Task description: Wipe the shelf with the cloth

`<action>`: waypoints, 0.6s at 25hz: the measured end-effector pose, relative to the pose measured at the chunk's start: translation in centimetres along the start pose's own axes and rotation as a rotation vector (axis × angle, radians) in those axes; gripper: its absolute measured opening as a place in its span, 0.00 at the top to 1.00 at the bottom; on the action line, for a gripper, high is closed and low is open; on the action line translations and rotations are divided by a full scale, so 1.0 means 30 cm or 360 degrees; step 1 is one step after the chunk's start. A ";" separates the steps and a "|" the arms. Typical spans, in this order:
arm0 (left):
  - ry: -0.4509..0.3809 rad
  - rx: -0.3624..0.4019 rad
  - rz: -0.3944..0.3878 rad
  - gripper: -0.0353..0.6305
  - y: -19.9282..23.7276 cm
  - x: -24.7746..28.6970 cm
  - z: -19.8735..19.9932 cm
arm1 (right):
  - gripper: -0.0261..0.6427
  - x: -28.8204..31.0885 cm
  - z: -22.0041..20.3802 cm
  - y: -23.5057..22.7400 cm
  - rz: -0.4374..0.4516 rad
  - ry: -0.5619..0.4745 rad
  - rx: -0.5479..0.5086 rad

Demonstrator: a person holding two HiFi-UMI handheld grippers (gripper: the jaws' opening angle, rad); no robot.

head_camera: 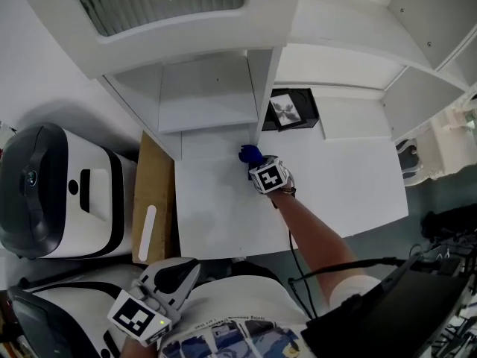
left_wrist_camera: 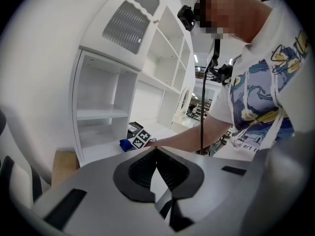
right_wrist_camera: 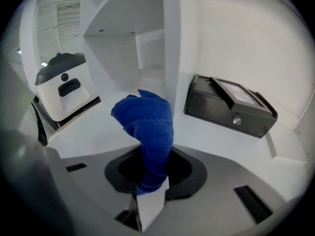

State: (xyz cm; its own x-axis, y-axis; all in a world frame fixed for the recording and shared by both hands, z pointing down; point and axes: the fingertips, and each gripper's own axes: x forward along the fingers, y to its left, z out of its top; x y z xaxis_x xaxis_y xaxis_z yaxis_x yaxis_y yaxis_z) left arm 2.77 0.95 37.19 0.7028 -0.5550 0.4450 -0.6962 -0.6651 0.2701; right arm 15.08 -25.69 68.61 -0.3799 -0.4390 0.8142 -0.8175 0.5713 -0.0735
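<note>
Fingers (right_wrist_camera: 151, 206) of the right gripper (head_camera: 258, 165) clamp the blue cloth (right_wrist_camera: 145, 124), far on the shelf (head_camera: 216, 207) beside the divider (head_camera: 262, 80). Left gripper (left_wrist_camera: 156, 157): closed, empty. Recommended: press flat, overlap strokes.

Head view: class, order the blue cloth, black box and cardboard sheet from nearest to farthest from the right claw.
1. Blue cloth: gripped in the right claw itself.
2. Black box: just beyond, slightly right.
3. Cardboard sheet: far off to the left.
</note>
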 end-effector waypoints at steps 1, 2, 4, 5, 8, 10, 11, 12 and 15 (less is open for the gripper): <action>-0.0009 0.0013 -0.0009 0.93 -0.007 -0.006 0.003 | 0.81 -0.022 -0.013 -0.003 -0.0005 -0.0005 0.0018; -0.0017 0.0026 -0.0018 0.93 -0.014 -0.013 0.004 | 0.81 -0.045 -0.024 -0.013 -0.0027 -0.0018 0.0022; -0.0037 0.0061 -0.0030 0.93 -0.027 -0.032 0.000 | 0.81 -0.092 -0.050 -0.030 -0.0074 -0.0047 0.0024; -0.0045 0.0073 -0.0035 0.93 -0.034 -0.043 -0.004 | 0.81 -0.116 -0.068 -0.027 -0.0078 -0.0054 0.0040; -0.0067 0.0096 -0.0053 0.93 -0.058 -0.086 -0.021 | 0.81 -0.192 -0.127 0.004 -0.0068 -0.0080 0.0122; -0.0077 0.0097 -0.0065 0.93 -0.072 -0.120 -0.035 | 0.81 -0.245 -0.167 0.035 -0.0064 -0.0102 0.0190; -0.0081 0.0093 -0.0070 0.93 -0.077 -0.137 -0.042 | 0.81 -0.271 -0.186 0.055 -0.0059 -0.0113 0.0221; -0.0083 0.0090 -0.0074 0.93 -0.081 -0.154 -0.049 | 0.81 -0.298 -0.202 0.080 -0.0051 -0.0123 0.0245; -0.0082 0.0114 -0.0096 0.93 -0.095 -0.194 -0.065 | 0.81 -0.374 -0.239 0.164 -0.0011 -0.0165 0.0298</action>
State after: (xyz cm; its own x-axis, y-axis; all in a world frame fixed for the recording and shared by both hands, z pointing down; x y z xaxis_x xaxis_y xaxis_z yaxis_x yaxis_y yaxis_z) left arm 0.38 7.04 35.49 0.7509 -0.5366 0.3849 -0.6416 -0.7310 0.2325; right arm 18.42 -12.97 63.25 -0.4088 -0.5168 0.7522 -0.8827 0.4334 -0.1820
